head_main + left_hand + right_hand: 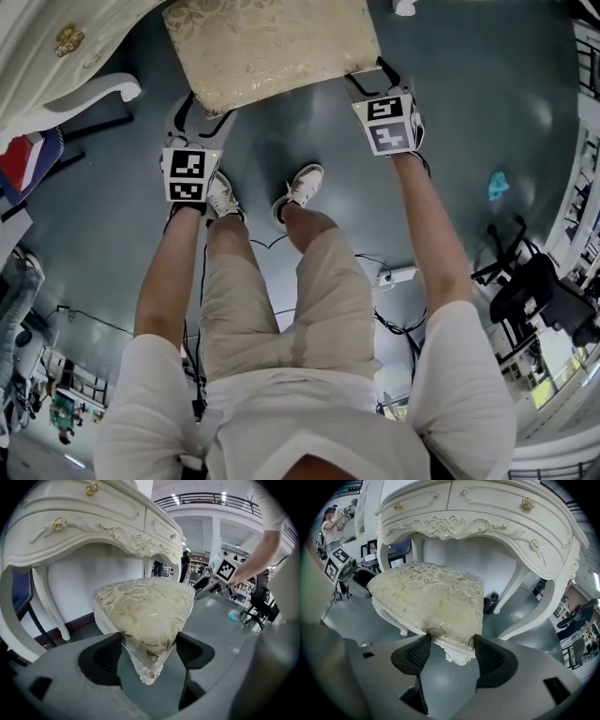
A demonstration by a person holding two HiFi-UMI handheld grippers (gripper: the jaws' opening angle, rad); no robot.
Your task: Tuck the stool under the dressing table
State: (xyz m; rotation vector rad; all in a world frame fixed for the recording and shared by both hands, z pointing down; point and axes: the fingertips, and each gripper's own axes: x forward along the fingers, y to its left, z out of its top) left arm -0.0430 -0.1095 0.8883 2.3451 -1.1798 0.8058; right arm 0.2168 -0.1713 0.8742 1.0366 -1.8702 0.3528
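Note:
The stool (272, 47) has a gold-patterned cream cushion and carved white legs, and it stands on the grey floor in front of the white dressing table (66, 56). My left gripper (202, 117) is shut on the stool's near left corner; its pads press the cushion (145, 611) from both sides. My right gripper (375, 80) is shut on the near right corner in the same way (449, 651). In the right gripper view the stool (426, 597) stands before the dressing table's (487, 513) kneehole, with the seat's far edge near the opening.
The person's white shoes (305, 183) stand just behind the stool. A power strip with cables (398, 275) lies on the floor at the right, near a black office chair (534, 291). A blue chair (28, 159) sits at the left beside the table leg (94, 94).

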